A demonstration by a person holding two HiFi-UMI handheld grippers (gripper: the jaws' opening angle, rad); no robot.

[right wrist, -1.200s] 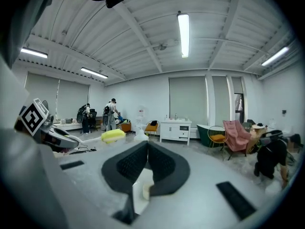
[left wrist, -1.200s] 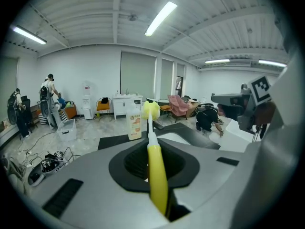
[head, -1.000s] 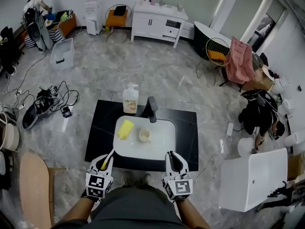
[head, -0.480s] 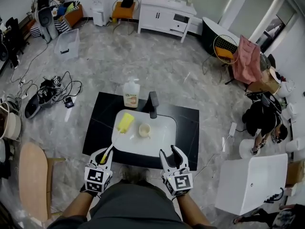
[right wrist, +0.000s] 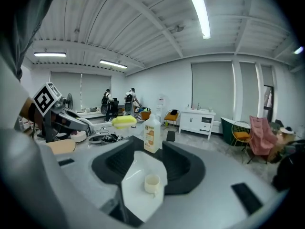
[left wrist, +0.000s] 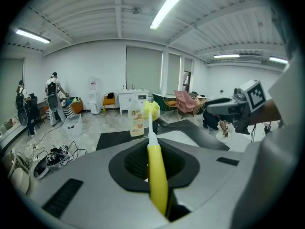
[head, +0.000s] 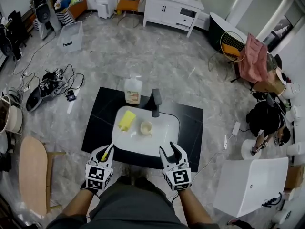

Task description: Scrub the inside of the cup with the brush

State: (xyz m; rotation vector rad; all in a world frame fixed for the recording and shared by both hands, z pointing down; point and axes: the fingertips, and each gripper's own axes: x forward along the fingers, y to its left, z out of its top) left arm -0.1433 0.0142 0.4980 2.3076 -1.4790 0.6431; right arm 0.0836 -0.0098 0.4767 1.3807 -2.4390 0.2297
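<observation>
Nearest the person, the left gripper [head: 106, 151] has its 2 jaws pressed together on the yellow handle of the brush [head: 125, 121]. The brush's white neck runs forward to a yellow sponge head that hangs over the left part of the white basin [head: 164, 142]. Level with it, the right gripper [head: 172, 150] has just been opening its jaws. They now stand spread wide at the basin's near rim, pinching nothing. Past both tools, 1 cream cup [head: 146, 127] stands upright near the middle of the basin, just right of the sponge head and apart from it. The basin sits in a black counter [head: 97, 128]. At its far edge stand a soap bottle [head: 133, 90] and, to its right, a black faucet [head: 155, 102]. Far across the marble floor [head: 119, 51] is a white cabinet [head: 174, 11].
</observation>
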